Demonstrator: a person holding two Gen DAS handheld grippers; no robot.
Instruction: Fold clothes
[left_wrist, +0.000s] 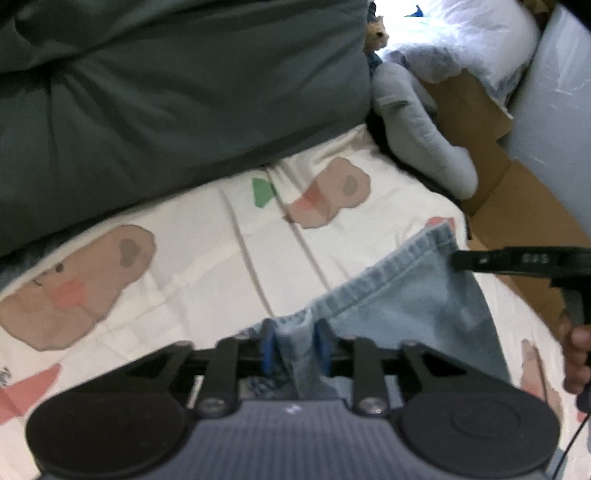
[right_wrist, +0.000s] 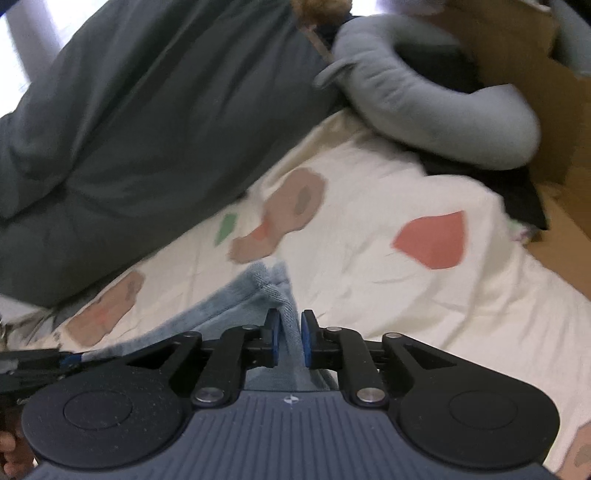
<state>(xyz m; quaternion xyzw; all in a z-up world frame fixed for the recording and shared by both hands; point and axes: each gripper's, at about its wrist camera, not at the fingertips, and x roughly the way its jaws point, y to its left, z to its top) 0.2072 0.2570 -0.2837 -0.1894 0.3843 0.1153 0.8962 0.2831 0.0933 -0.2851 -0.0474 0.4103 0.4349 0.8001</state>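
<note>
**Jeans hem held at two corners over the printed bed sheet**

Item: pale blue jeans (left_wrist: 399, 299), one hemmed edge stretched between the two grippers. The cloth lies over a cream bed sheet (left_wrist: 207, 236) printed with brown bear shapes, pink patches and a small green mark.

Left gripper (left_wrist: 295, 349): jaws partly open, a bunched fold of the jeans between the blue pads. The cloth fills the gap and touches both pads, so it reads as gripped. In the left wrist view the hem runs from this gripper toward 2 o'clock.

Right gripper (right_wrist: 291, 338): jaws nearly closed, blue pads pressing a narrow strip of the jeans (right_wrist: 258, 295). In the left wrist view the same gripper (left_wrist: 458, 260) comes in from 3 o'clock, tip on the far hem corner. Fingers of the hand (left_wrist: 576, 354) holding it show at the 4 o'clock edge. In the right wrist view the left gripper (right_wrist: 70, 360) shows at 8 o'clock, cloth at its tip.

Surroundings: a dark green duvet (left_wrist: 177, 96) fills the 10 to 12 o'clock area, its edge resting on the sheet. A grey plush toy (left_wrist: 417, 129) lies at 1 o'clock beside the duvet. Brown cardboard (left_wrist: 517, 199) sits at 2 to 3 o'clock past the bed edge, with a white pillow (left_wrist: 465, 33) beyond it. Both views are slightly blurred.
</note>
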